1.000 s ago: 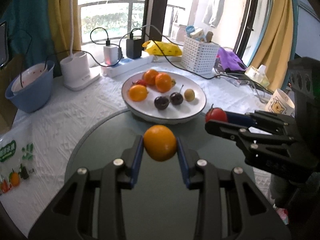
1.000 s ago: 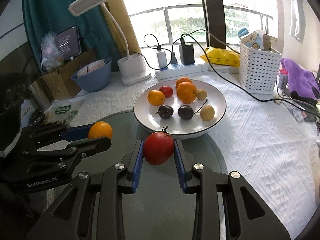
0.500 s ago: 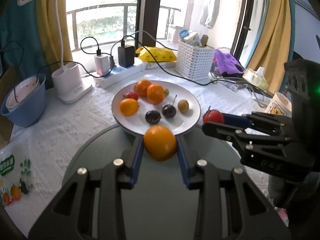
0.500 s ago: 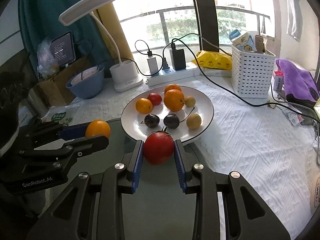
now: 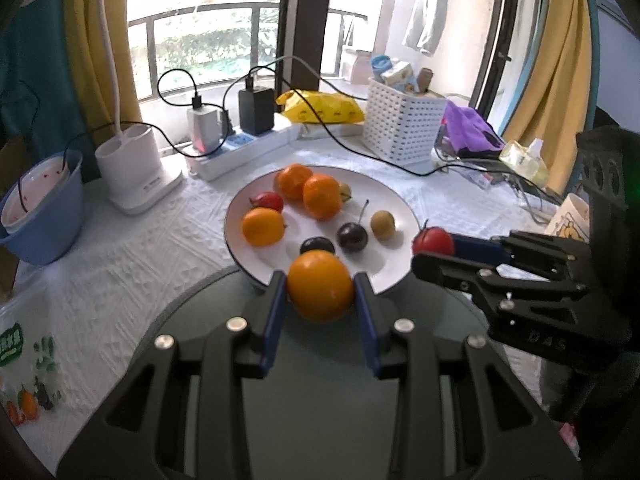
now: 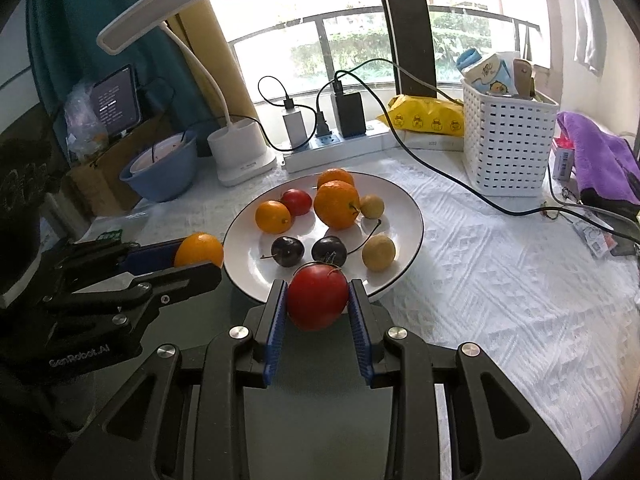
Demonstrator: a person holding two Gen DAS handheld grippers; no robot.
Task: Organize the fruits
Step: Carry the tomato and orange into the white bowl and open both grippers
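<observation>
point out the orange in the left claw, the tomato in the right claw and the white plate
orange (image 5: 320, 291), left wrist view, middle of its front face
tomato (image 6: 317, 296), right wrist view, middle of its red skin
white plate (image 6: 404, 216), right wrist view, bare right inner rim

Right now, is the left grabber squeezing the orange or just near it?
Touching. The left wrist view shows the left gripper with both blue pads pressed against the sides of the orange, holding it up off the dark mat.

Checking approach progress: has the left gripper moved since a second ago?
Yes. The left gripper with its orange has advanced toward the plate, now overlapping its near rim.
</observation>
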